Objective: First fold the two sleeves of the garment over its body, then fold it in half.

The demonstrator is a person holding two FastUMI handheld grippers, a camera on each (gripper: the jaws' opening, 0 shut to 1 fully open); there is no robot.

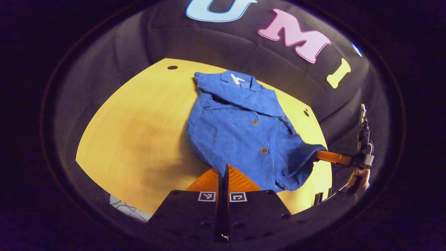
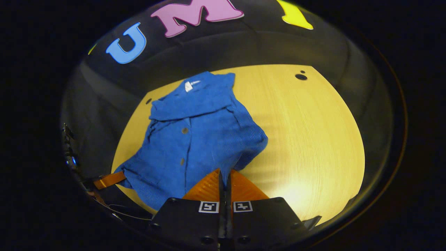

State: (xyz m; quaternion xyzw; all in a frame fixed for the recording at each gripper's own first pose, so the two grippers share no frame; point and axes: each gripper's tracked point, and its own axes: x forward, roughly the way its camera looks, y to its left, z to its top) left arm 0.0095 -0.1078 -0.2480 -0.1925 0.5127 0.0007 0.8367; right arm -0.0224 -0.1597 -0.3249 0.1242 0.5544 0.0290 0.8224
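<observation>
Blue cloth lies spread on your yellow wooden worktop point(image 1: 139, 139): the garment point(image 1: 240, 129) sits collar-away from you, buttons up, with both sleeves already folded in over its body. In the left gripper view your left gripper point(image 1: 225, 170) is clenched, fingers pressed together, on the near hem at one lower corner, the cloth drawn up against the fingertips. In the right gripper view your right gripper point(image 2: 224, 174) is likewise clenched on the hem at the other lower corner. The bottom edge hangs between your two grips, lifted a little off the worktop, while the collar end rests flat. Across the garment in the left gripper view you see your right hand point(image 1: 359, 179) on its handle.
</observation>
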